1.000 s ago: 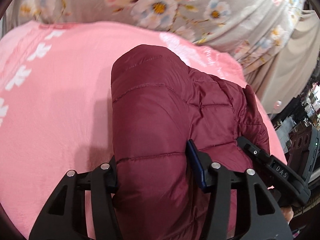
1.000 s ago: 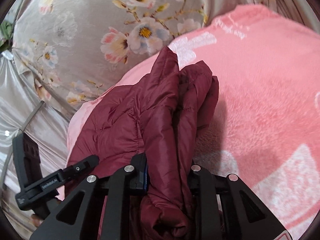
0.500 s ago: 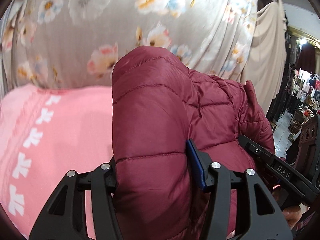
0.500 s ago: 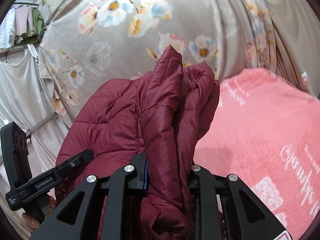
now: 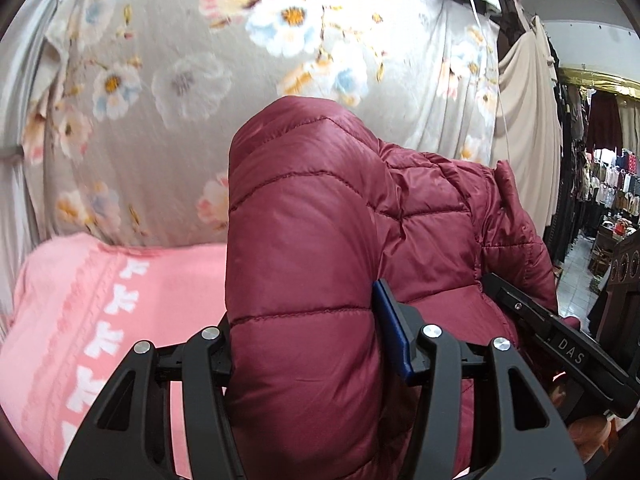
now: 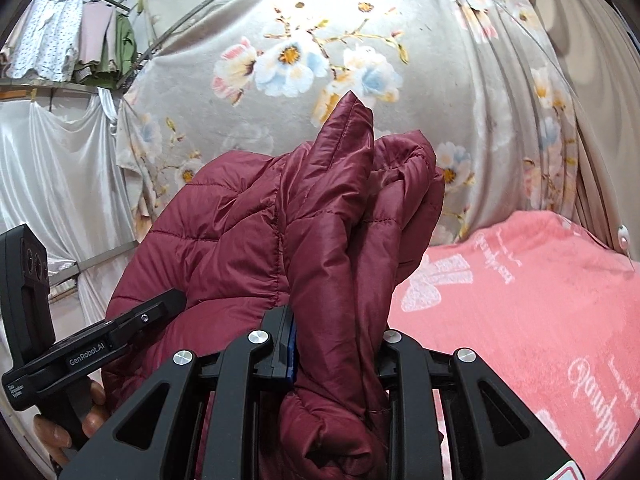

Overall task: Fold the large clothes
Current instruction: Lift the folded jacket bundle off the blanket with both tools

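Observation:
A dark red quilted puffer jacket [image 5: 316, 240] hangs lifted between both grippers, above a pink blanket [image 5: 100, 312]. My left gripper [image 5: 304, 340] is shut on a thick padded fold of it, which bulges up between the fingers. In the right wrist view the same jacket [image 6: 248, 236] bunches in narrow folds, and my right gripper [image 6: 336, 348] is shut on that bunch. The other hand-held gripper [image 6: 100, 344] shows at the lower left, gripped by a hand [image 6: 68, 428]. In the left wrist view the right gripper's body [image 5: 552, 340] lies at the right, under the jacket.
A grey floral sheet [image 5: 224, 80] hangs as a backdrop behind the pink blanket [image 6: 540, 320]. White cloth and hanging clothes [image 6: 60, 44] are at the left of the right wrist view. A beige curtain [image 5: 528, 120] and shop racks [image 5: 612, 184] stand at the far right.
Both grippers have risen with the jacket. The views have tilted up: the pink blanket has dropped low in both views and the floral sheet now fills the background. Both grips are unchanged.

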### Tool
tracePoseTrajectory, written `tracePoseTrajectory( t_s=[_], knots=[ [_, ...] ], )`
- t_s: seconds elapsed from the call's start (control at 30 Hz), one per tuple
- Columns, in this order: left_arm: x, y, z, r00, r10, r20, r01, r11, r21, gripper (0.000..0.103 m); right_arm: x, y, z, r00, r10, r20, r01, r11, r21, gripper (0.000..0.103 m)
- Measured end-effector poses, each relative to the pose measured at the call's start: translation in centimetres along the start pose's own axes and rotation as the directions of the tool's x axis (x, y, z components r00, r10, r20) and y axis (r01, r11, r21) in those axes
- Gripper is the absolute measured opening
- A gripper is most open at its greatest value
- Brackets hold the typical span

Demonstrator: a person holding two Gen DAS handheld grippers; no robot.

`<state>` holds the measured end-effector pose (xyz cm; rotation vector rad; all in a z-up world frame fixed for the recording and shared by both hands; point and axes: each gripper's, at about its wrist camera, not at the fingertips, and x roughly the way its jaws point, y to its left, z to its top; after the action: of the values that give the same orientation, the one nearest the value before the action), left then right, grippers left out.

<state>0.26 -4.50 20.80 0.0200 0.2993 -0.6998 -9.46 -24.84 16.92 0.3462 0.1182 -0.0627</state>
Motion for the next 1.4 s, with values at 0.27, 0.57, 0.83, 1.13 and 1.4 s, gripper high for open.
tracePoseTrajectory(
  t_s=[0.27, 0.57, 0.83, 1.13, 1.4],
  knots=[
    [-2.8, 3.4, 2.8, 0.987, 0.047, 0.155, -0.054, 0.998, 0.04, 0.052, 1.6, 4.5, 2.4, 0.993, 0.084, 0.078, -0.077, 0.993, -0.085, 0.021],
    [1.3, 10.0, 2.5, 0.979, 0.129, 0.156, -0.133, 0.991, 0.012, 0.054, 10.8, 7.1, 1.5, 0.988, 0.155, -0.014, -0.155, 0.98, -0.123, 0.022],
    [10.2, 17.4, -1.3, 0.985, 0.169, 0.025, -0.168, 0.985, -0.036, 0.053, 21.5, 6.4, -3.1, 0.978, 0.148, -0.145, -0.162, 0.983, -0.091, 0.022],
    [18.7, 23.0, -6.6, 0.981, 0.154, -0.115, -0.166, 0.982, -0.095, 0.053, 30.7, 3.4, -9.1, 0.95, 0.113, -0.292, -0.127, 0.991, -0.029, 0.022],
    [23.3, 25.6, -11.2, 0.967, 0.155, -0.202, -0.184, 0.974, -0.133, 0.053, 35.0, 1.9, -13.5, 0.92, 0.097, -0.379, -0.11, 0.994, -0.012, 0.022]
  ],
)
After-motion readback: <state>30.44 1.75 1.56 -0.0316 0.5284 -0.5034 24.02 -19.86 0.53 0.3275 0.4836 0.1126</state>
